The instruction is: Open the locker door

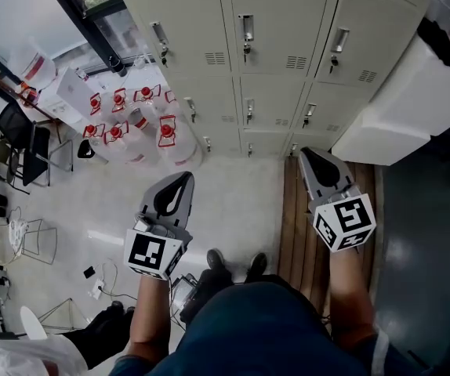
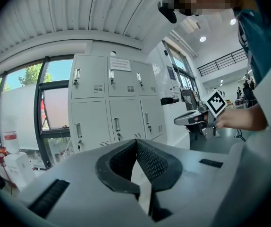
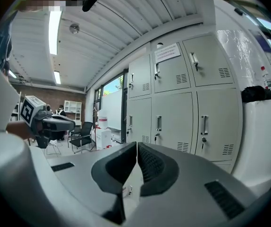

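Note:
A bank of grey lockers (image 1: 244, 61) stands ahead, every door closed, each with a metal handle (image 1: 246, 28) and a key below it. My left gripper (image 1: 184, 178) is held low, short of the lockers, shut with nothing between its jaws. My right gripper (image 1: 307, 153) also hangs short of the bottom row, shut and empty. In the left gripper view the closed jaws (image 2: 136, 142) point at the lockers (image 2: 112, 103), with the right gripper (image 2: 194, 118) off to the side. The right gripper view shows its own closed jaws (image 3: 137, 144) facing the lockers (image 3: 173, 103).
Several clear water jugs with red caps (image 1: 143, 120) sit on the floor left of the lockers, beside a window. A black chair (image 1: 21, 143) stands farther left. A white cabinet (image 1: 405, 116) juts out at the right. Wooden boards (image 1: 292, 225) run under my right arm.

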`<state>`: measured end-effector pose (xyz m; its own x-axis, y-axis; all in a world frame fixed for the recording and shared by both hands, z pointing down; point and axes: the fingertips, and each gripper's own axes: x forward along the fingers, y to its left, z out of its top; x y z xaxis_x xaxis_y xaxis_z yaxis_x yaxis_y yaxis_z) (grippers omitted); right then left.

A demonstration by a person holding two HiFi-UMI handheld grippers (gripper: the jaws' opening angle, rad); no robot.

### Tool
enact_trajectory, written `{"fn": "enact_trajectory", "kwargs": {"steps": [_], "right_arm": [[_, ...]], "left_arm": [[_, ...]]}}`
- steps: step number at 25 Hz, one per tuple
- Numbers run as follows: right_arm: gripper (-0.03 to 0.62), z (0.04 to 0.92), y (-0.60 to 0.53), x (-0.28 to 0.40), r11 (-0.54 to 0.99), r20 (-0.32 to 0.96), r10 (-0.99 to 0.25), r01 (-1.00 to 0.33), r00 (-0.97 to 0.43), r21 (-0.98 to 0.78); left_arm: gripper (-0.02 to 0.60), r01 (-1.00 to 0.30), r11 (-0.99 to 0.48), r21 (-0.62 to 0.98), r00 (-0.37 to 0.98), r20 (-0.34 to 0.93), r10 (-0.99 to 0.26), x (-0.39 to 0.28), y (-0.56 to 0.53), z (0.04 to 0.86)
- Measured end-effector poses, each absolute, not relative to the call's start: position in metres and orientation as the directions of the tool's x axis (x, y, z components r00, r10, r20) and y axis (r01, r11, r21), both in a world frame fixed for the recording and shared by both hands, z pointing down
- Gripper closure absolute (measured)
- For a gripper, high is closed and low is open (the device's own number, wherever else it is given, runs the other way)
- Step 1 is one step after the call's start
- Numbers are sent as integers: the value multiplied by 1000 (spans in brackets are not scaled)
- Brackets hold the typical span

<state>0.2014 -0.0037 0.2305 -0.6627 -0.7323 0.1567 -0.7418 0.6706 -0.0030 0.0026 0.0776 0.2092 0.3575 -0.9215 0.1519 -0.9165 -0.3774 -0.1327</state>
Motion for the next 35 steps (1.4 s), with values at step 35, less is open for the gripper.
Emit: {"fn": "enact_trajectory", "kwargs": {"steps": [35], "right_arm": [[557,260,-145,129,357,253,-905,-934,-341,19]], "left_arm": [[565,-750,-659,-53,652,114,-750,-108,-181,247]]}}
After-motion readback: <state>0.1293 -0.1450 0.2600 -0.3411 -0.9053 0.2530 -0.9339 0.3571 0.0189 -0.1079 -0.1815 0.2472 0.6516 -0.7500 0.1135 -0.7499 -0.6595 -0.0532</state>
